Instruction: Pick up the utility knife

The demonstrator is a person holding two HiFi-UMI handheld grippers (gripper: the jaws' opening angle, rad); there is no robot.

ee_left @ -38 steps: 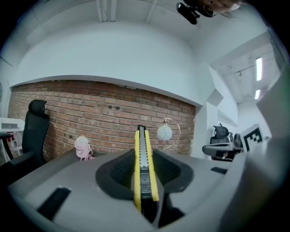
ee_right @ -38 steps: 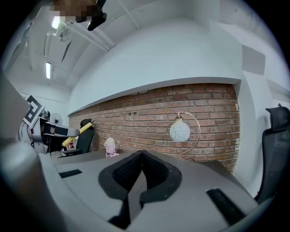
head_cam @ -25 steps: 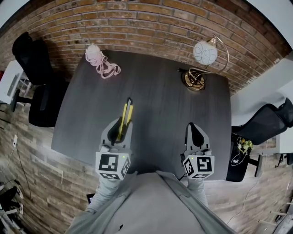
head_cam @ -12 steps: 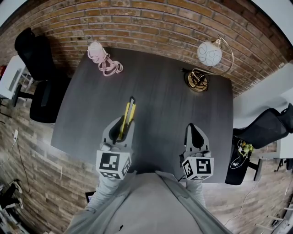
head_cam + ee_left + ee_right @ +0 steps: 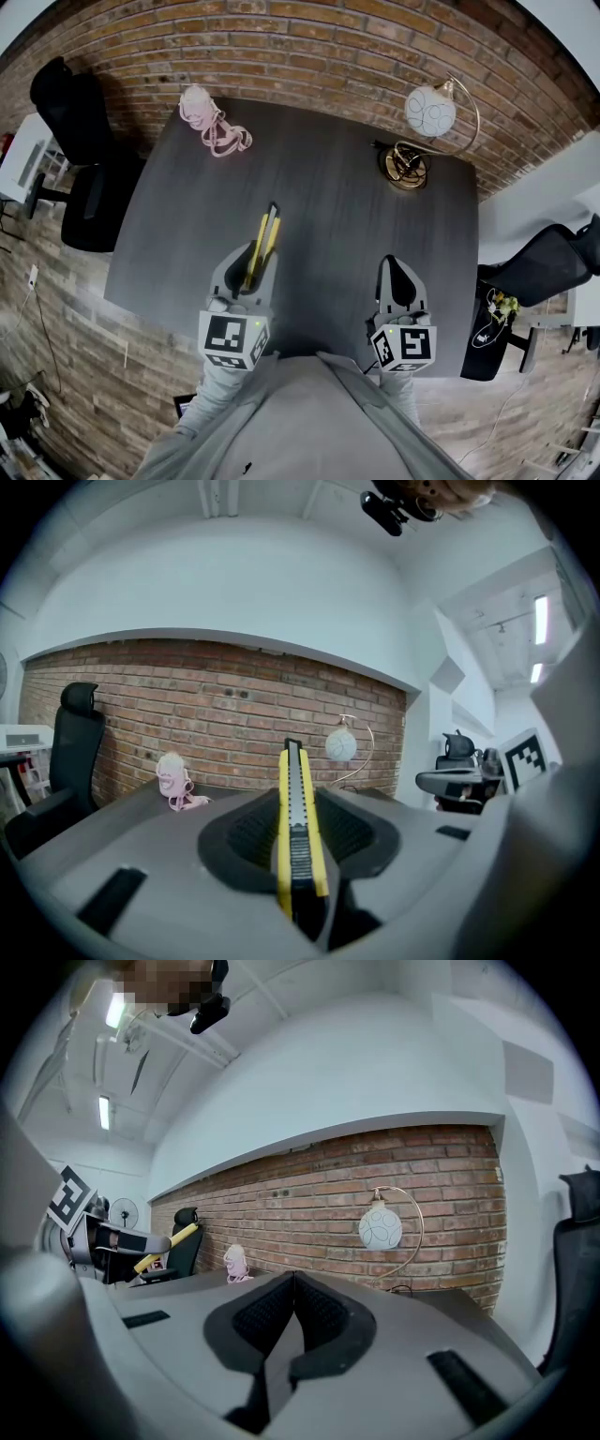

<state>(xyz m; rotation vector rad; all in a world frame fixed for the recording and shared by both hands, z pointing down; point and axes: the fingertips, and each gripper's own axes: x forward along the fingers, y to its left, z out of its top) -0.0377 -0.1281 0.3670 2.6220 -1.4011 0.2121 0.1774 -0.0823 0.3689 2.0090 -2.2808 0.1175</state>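
The yellow and black utility knife (image 5: 261, 241) is clamped between the jaws of my left gripper (image 5: 251, 256), its tip sticking out forward over the dark table (image 5: 328, 206). In the left gripper view the knife (image 5: 298, 827) stands edge-up between the two pads, held above the table. My right gripper (image 5: 397, 272) hovers at the right over the table's near edge, its jaws pressed together with nothing between them (image 5: 292, 1283). From the right gripper view the knife (image 5: 167, 1245) shows far left as a yellow bar.
A pink toy with a cord (image 5: 211, 124) lies at the table's far left. A lamp with a white globe and gold base (image 5: 417, 131) stands at the far right. Black office chairs (image 5: 80, 141) flank the table before a brick wall.
The left gripper with the knife has shifted only slightly. The right gripper has stayed put.
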